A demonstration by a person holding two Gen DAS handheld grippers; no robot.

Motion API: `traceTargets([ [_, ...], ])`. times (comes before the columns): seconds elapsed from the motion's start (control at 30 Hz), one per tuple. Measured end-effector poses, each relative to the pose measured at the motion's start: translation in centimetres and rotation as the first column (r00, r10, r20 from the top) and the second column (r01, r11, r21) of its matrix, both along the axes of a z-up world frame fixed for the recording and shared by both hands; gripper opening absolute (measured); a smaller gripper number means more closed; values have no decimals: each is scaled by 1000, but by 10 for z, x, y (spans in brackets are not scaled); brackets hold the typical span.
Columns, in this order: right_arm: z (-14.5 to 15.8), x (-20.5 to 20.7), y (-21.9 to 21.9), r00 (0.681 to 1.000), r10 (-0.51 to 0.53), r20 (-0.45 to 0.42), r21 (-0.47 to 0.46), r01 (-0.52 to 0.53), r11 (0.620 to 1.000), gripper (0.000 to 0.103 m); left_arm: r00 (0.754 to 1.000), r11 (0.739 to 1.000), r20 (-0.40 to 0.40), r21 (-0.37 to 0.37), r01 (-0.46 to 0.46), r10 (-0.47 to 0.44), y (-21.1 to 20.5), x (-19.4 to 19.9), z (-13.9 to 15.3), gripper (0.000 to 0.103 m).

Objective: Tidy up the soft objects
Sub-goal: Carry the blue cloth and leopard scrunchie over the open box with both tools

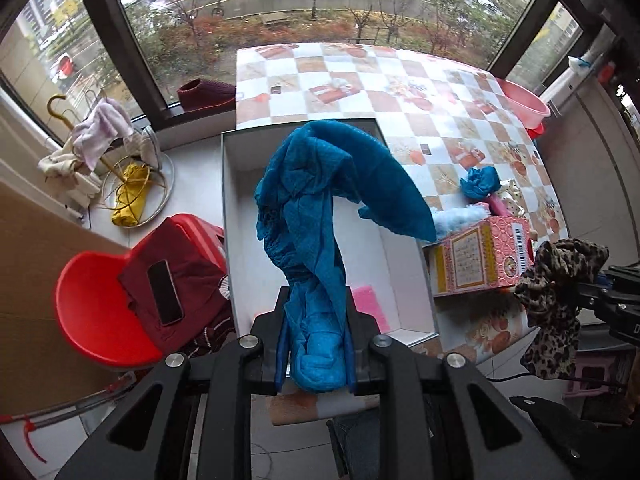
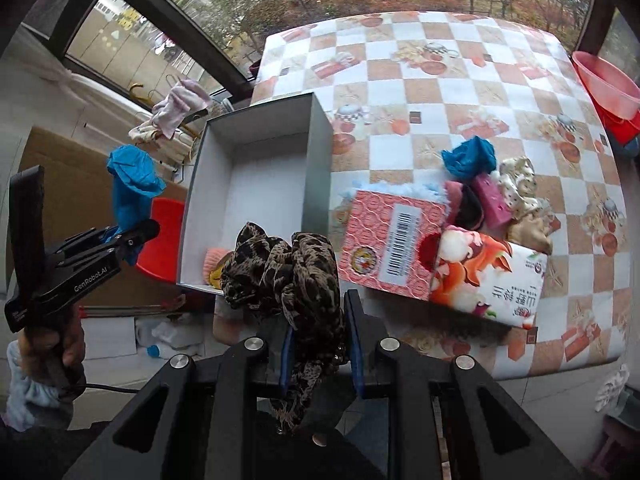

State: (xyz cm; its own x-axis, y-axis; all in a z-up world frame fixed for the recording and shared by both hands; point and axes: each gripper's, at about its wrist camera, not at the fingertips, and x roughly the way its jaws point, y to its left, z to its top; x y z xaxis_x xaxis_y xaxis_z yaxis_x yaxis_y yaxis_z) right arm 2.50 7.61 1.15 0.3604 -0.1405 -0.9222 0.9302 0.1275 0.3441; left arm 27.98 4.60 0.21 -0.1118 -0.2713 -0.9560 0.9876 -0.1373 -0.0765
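— Two grippers, two cloths. What has the left gripper (image 1: 316, 344) got?
— Its fingers are clamped on a blue scarf (image 1: 320, 208), which rises out of the jaws and flops over above the open grey box (image 1: 230, 216).
— And the right gripper (image 2: 320, 344)?
— Its fingers are closed on a leopard-print scarf (image 2: 288, 276), bunched up over the near corner of that box (image 2: 320, 152), above the table edge.
— Anything inside the box?
— Something pink (image 1: 370, 306) lies on its white floor at the near end; the right view shows an orange-pink soft item (image 2: 214, 266) there.
— Where are the other soft things?
— Heaped beside the pink patterned carton (image 2: 394, 240) on the checked tablecloth (image 2: 440, 80), a blue wad (image 2: 470, 158) among them.
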Motion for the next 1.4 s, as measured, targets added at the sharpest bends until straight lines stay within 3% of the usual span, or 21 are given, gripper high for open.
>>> traceTargets([
  [0.27,3,61,-30,991,137,-1,-4,-137,991,23,998,998,-5,7,-70,70,3,21,-11,23],
  [0.63,10,111,-81,975,218,-30,-49,-220,974,23,990,990,-34,-25,-136,135,-31,30,-12,23],
  [1.4,-10,112,-110,974,219,-55,-7,-219,976,23,986,986,-19,23,-168,168,-54,30,-36,24],
])
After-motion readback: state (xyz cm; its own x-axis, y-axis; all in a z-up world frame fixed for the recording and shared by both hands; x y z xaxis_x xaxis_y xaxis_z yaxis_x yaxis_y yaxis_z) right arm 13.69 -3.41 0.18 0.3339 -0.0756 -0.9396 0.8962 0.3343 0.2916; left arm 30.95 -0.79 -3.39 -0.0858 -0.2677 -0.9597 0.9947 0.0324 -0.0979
